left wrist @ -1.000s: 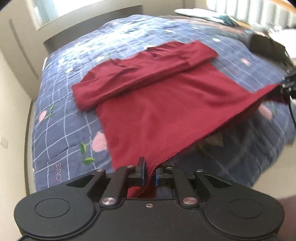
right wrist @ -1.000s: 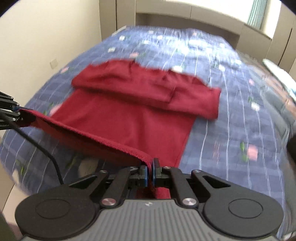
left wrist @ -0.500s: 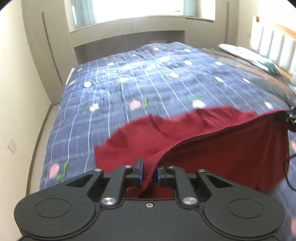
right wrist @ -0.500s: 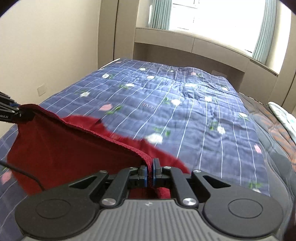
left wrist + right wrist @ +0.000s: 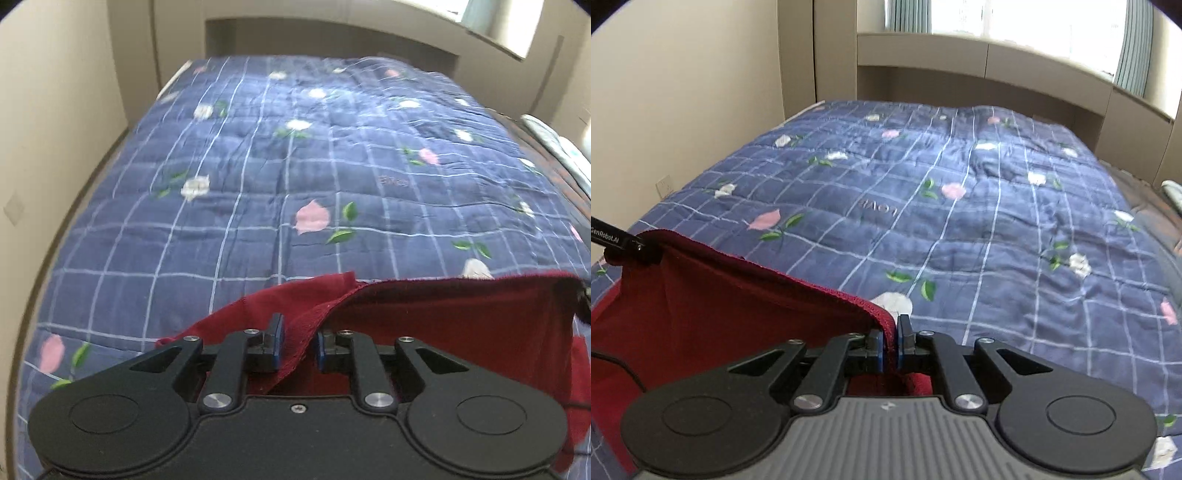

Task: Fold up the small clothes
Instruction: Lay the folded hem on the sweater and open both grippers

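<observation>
Fingers of left gripper (image 5: 298,345) apart around red garment (image 5: 443,321) hem; right gripper (image 5: 890,345) clamped on hem, above bed (image 5: 960,221).

Dark red knit top (image 5: 461,332); hem lifted, rest on quilt (image 5: 295,166)

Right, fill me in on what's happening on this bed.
A person is folding a dark red garment on a bed with a blue floral quilt, using a handheld tool in each hand. The right tool is shut on one corner of the hem. The left tool has the other corner between its fingers, which stand slightly apart, so it looks open. The hem stretches between them, raised above the rest of the garment.
</observation>
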Demonstrator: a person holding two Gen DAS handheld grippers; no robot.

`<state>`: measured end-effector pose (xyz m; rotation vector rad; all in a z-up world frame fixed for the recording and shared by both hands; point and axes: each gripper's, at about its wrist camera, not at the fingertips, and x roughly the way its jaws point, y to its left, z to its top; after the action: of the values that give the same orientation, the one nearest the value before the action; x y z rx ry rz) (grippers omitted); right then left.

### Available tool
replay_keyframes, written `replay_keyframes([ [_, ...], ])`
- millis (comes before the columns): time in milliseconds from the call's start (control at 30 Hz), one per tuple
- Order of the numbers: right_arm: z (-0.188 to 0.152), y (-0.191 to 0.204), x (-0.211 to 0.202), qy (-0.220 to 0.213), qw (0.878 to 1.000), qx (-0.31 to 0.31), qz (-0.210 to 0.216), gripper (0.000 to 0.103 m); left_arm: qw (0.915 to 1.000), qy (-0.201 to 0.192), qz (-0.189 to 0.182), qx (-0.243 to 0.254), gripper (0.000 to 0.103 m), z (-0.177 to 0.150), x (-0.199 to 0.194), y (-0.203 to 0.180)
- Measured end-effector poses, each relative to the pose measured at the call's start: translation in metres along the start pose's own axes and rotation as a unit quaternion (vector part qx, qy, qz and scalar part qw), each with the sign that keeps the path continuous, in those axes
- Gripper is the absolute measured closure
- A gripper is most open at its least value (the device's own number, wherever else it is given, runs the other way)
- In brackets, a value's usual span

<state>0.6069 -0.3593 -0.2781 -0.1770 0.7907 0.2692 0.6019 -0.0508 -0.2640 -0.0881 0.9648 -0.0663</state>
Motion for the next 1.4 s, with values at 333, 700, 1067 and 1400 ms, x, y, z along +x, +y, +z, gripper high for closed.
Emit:
replay_keyframes([
  [333, -0.008, -0.016, 0.026, 0.023, 0.999, 0.049, -0.007, 0.039, 0.9983, 0.015, 0.006, -0.055, 0.04, 0.01, 0.037, 0.014],
  [700, -0.033, -0.025, 0.008, 0.017, 0.995, 0.079, -0.056, 0.0, 0.9947, -0.042, 0.043, -0.084, 0.003, -0.004, 0.015, 0.024],
  [1067, -0.069, -0.042, -0.001, 0.018, 0.982, 0.124, -0.143, 0.0, 0.984, -0.006, 0.138, -0.113, 0.003, -0.043, 0.052, 0.058],
  [1400, -0.089, -0.01, -0.044, -0.012, 0.988, 0.094, -0.122, 0.0, 0.9779, -0.05, 0.123, -0.161, 0.003, -0.032, 0.032, 0.072],
])
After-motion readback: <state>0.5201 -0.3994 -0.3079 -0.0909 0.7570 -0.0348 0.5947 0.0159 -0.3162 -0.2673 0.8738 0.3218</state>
